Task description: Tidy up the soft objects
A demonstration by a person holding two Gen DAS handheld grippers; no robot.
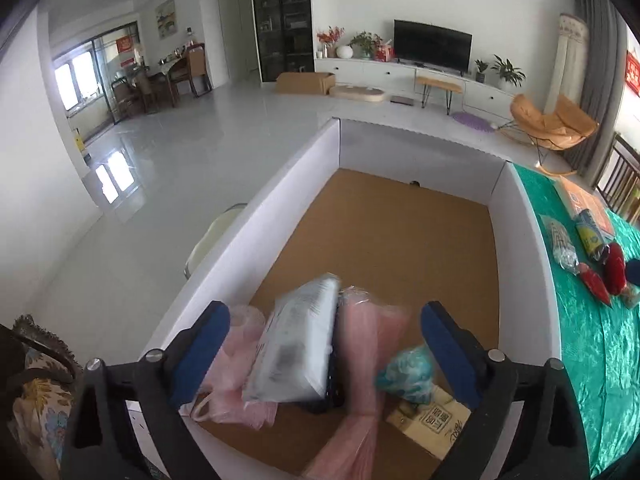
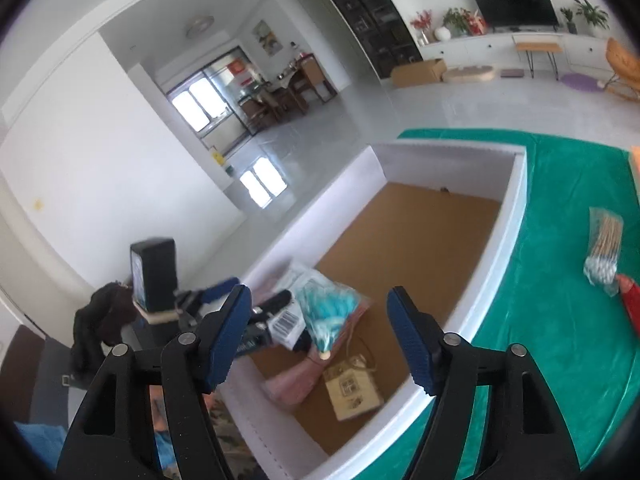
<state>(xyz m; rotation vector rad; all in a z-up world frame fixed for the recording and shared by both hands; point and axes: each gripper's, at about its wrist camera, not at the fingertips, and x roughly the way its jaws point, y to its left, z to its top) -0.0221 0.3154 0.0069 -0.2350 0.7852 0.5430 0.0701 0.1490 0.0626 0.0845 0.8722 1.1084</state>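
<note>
A large box with white walls point(image 1: 280, 188) point(image 2: 508, 204) and a brown cardboard floor stands on the green tablecloth point(image 1: 592, 340) point(image 2: 560, 280). In its near corner lie a grey-white soft packet point(image 1: 296, 344), pink plastic bags point(image 1: 360, 352) point(image 2: 292, 384), a teal packet point(image 1: 408, 372) point(image 2: 332, 312) and a small beige carton point(image 1: 436, 424) point(image 2: 352, 392). My left gripper point(image 1: 324, 344) hangs open over this pile, and the blurred packets lie loose between its fingers. Open too, my right gripper point(image 2: 320, 332) hovers above the same corner, holding nothing.
On the cloth to the right of the box lie a bag of cotton swabs point(image 2: 604, 244) point(image 1: 562, 244), red soft items point(image 1: 614, 268) point(image 2: 630, 304), a yellow-blue packet point(image 1: 592, 236) and an orange packet point(image 1: 588, 204). A chair point(image 1: 208, 240) stands left of the box.
</note>
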